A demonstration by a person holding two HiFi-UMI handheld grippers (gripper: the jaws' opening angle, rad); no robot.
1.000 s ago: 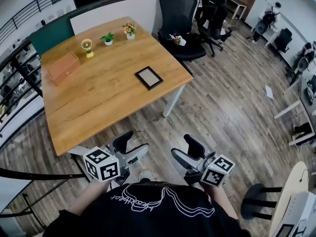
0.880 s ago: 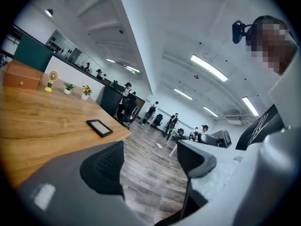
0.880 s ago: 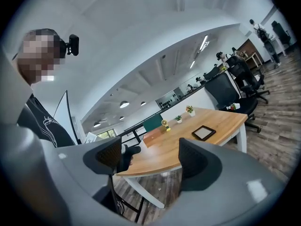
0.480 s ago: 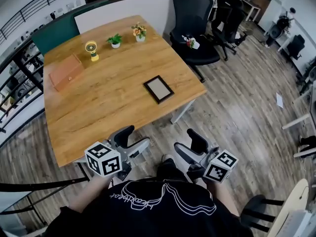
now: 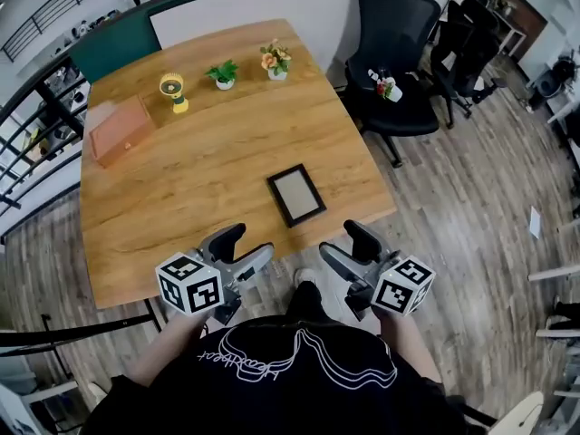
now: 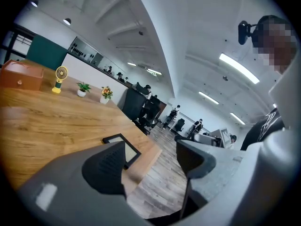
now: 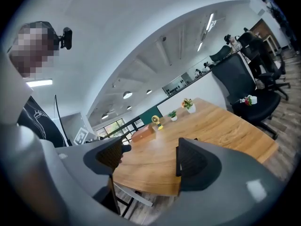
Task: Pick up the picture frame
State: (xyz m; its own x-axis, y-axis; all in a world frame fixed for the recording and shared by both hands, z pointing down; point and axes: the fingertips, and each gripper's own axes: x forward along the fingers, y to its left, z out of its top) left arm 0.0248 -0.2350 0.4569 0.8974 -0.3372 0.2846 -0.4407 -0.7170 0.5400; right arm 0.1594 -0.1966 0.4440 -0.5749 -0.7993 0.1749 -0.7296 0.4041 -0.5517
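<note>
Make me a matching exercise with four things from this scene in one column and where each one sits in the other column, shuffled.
Things:
1. picture frame
2. wooden box
3. yellow fan
4. black office chair

Places:
A. lying by the left edge of the table in the head view
B. on the floor, past the table's right edge
C. flat on the table, close to its near edge
D. upright near the table's far edge, beside a small green plant

Pairs: 1-C, 2-A, 3-D, 4-B.
</note>
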